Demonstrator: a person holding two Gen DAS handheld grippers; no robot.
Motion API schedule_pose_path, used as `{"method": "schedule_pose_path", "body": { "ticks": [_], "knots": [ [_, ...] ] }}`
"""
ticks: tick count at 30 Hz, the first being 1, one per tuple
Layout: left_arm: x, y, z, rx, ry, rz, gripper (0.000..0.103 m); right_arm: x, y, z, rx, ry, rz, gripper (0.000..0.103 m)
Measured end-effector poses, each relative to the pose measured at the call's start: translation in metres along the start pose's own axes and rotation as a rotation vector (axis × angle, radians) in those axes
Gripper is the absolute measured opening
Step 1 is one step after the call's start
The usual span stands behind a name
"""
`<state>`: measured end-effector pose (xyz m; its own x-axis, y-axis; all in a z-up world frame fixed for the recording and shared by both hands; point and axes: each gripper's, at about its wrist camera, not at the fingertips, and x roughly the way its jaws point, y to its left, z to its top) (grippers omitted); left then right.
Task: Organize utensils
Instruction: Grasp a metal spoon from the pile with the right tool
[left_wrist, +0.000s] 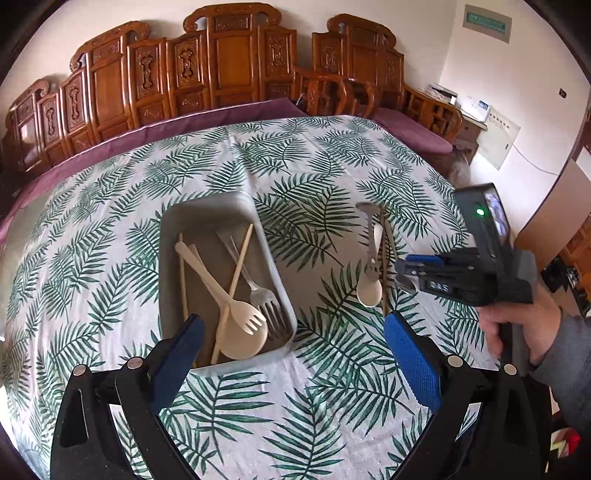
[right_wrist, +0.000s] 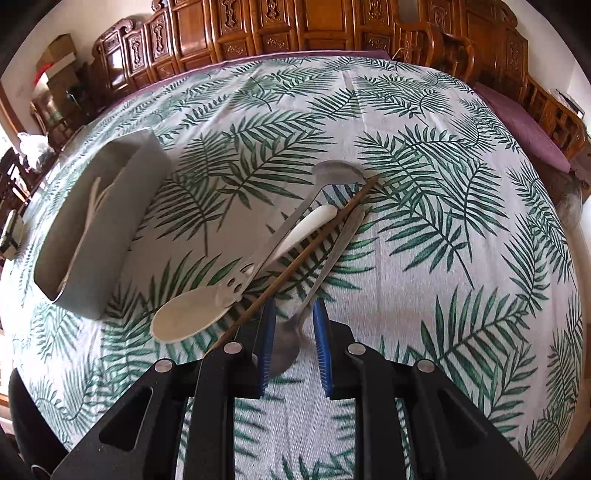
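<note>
A grey tray on the leaf-print cloth holds a cream spoon, a cream fork, a metal fork and pale chopsticks. My left gripper is open wide, its fingers on either side of the tray's near end. To the right lies a loose pile: a slotted metal utensil, a cream spoon, a brown chopstick and a metal spoon. My right gripper stands narrowly open over the metal spoon's neck, and the pads do not press on it.
A hand holds the right gripper beside the pile. Behind the round table runs a carved wooden bench with purple cushions. Boxes and clutter stand at the far left.
</note>
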<state>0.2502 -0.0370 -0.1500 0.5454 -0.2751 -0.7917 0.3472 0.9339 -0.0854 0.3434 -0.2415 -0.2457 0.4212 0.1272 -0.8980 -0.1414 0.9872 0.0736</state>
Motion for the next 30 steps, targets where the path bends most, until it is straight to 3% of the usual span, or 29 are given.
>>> {"method": "schedule_pose_path", "body": {
  "ticks": [8, 13, 18, 30],
  "knots": [
    [0.006, -0.01, 0.002, 0.014, 0.015, -0.004, 0.094, 0.016, -0.008, 0.016, 0.013, 0.007, -0.063, 0.021],
    [0.01, -0.015, 0.002, 0.02, 0.026, 0.001, 0.094, 0.014, -0.012, 0.011, -0.014, 0.022, -0.082, 0.007],
    [0.016, -0.022, 0.006, 0.03, 0.043, 0.006, 0.094, 0.003, -0.031, -0.003, 0.032, 0.037, -0.019, 0.001],
    [0.048, -0.052, 0.016, 0.05, 0.088, 0.012, 0.094, -0.026, -0.058, -0.02, 0.062, -0.009, 0.062, 0.001]
  ]
}}
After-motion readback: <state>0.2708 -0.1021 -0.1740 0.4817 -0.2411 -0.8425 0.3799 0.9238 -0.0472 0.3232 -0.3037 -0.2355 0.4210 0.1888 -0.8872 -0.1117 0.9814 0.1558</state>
